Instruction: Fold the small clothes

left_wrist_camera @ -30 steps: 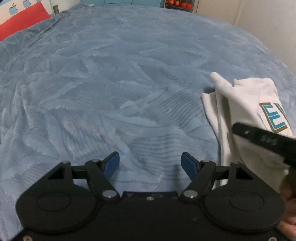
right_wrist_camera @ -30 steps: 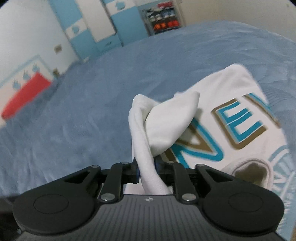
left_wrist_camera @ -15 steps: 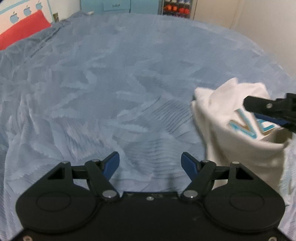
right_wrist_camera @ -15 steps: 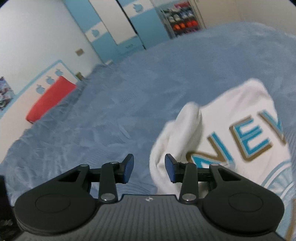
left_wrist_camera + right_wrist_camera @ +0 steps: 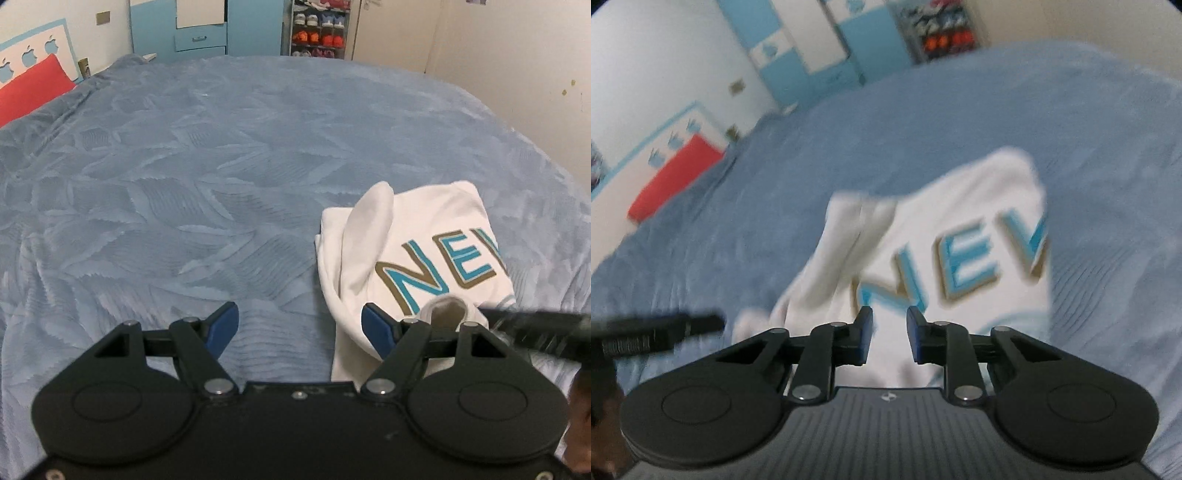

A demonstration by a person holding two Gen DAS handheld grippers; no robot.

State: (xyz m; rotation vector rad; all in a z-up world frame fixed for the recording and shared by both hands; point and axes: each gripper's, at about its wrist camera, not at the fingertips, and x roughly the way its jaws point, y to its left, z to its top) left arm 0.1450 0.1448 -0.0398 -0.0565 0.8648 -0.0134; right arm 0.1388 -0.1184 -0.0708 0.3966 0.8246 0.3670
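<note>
Left tongs: spread wide, nothing between the pads. Right tongs: narrow gap, jaws closing, no cloth between them; they hang over the shirt, pinching nothing.

White shirt lies on the blue bed cover, ahead and to the right of the left tongs, directly ahead of and under the right tongs. Partly folded, print facing up, collar nearest both tools. One sleeve is flopped over the left side, rumpled, not flat.

Risks:
- Sleeve looks loose. Any tug on the body probably slides it off and undoes the fold.
- Right tongs closing over the print could pinch only the top layer, so lifting would peel the layers apart.
- Plush cover may drag on the shirt's underside and bunch it.
- Both tools sit close near the collar, so they could collide.
- Right view is blurred, so the grab point is hard to judge.
</note>
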